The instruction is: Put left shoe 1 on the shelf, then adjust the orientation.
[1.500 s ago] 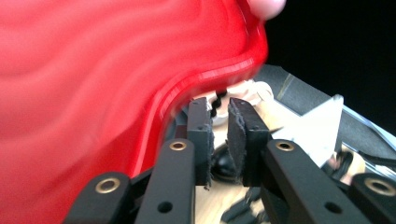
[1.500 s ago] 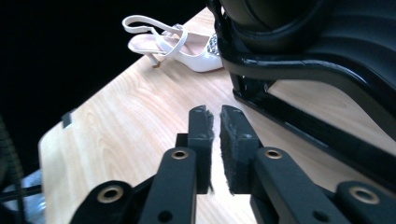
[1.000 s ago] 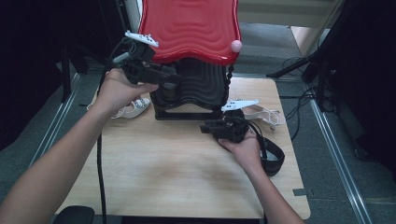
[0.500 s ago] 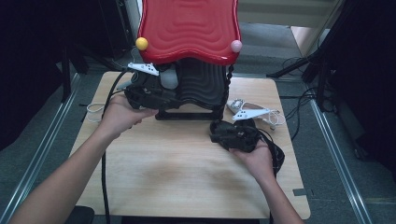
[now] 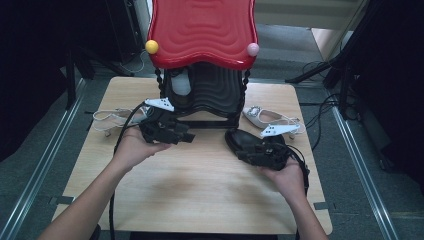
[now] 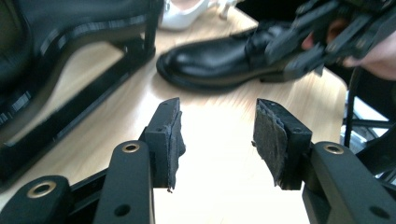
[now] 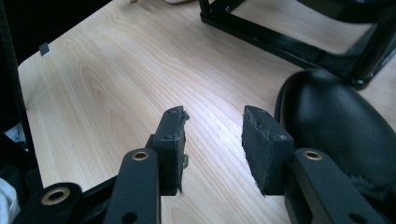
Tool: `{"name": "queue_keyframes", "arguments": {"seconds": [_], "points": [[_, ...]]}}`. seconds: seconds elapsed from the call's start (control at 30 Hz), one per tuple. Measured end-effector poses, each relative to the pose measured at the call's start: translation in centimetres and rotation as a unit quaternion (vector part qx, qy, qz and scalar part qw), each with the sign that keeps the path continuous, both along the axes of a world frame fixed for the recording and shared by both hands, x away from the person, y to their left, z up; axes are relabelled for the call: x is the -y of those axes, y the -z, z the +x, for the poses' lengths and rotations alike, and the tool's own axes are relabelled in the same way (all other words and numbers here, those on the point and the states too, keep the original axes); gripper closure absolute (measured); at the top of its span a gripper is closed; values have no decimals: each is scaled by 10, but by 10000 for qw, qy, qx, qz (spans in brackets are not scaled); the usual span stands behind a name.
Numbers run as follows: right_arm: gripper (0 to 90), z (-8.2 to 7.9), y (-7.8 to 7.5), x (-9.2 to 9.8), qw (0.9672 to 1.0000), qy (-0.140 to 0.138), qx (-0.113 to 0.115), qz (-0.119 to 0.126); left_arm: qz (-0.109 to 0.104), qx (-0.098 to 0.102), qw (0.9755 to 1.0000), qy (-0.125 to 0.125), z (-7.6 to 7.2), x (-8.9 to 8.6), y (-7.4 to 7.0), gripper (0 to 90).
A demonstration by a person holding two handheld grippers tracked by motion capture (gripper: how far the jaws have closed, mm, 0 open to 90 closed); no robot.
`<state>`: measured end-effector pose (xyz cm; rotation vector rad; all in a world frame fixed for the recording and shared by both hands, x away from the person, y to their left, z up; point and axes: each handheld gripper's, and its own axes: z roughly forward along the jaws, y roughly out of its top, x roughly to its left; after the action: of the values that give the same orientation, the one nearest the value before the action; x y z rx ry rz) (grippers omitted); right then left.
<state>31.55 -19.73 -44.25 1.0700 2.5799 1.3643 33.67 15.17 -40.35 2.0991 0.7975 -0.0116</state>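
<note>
A black leather shoe (image 5: pixel 239 141) lies on the wooden table (image 5: pixel 200 190) in front of the rack's right leg. My right gripper (image 5: pixel 252 150) sits just beside it. In the right gripper view its jaws have just been opening and stand open (image 7: pixel 212 116) over bare wood, with the black shoe (image 7: pixel 336 121) to their right. My left gripper (image 5: pixel 186 136) hangs low in front of the rack's left side. Its jaws have also just been opening and stand open (image 6: pixel 217 112) with nothing between them, pointing toward the black shoe (image 6: pixel 219 60) and the other gripper (image 6: pixel 327 37).
A rack with a red wavy top shelf (image 5: pixel 202 30) and a black lower shelf (image 5: pixel 215 92) stands at the back middle, with a yellow ball (image 5: pixel 151 46) and a pink ball (image 5: pixel 253 49) at its corners. White sandals lie to its left (image 5: pixel 112 120) and right (image 5: pixel 270 117).
My left hand came down from beside the rack's upper shelf to just above the table, uncovering the yellow ball. My right hand drifted a little to the right and nearer.
</note>
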Motion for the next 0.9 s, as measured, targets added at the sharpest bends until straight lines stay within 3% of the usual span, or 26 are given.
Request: {"name": "queue_keyframes", "arguments": {"seconds": [0.2, 0.3, 0.6, 0.7, 0.9], "points": [[601, -2, 3, 9, 10000, 56, -46, 14, 28, -118, 9999, -15, -9, -3, 19, 521], [601, -2, 6, 14, 9999, 68, -54, -75, -71, -125, 9999, 15, -16, -3, 29, 519], [601, -3, 11, 23, 9998, 75, -165, -124, -225, -150, 9996, 57, -26, -3, 44, 501], [601, -3, 10, 28, 9997, 124, -175, -136, -125, -124, 9998, 58, -26, -4, 47, 499], [602, -8, 10, 45, 9991, 323, -197, -189, -139, -92, 9999, 24, -25, -5, 50, 499]]}}
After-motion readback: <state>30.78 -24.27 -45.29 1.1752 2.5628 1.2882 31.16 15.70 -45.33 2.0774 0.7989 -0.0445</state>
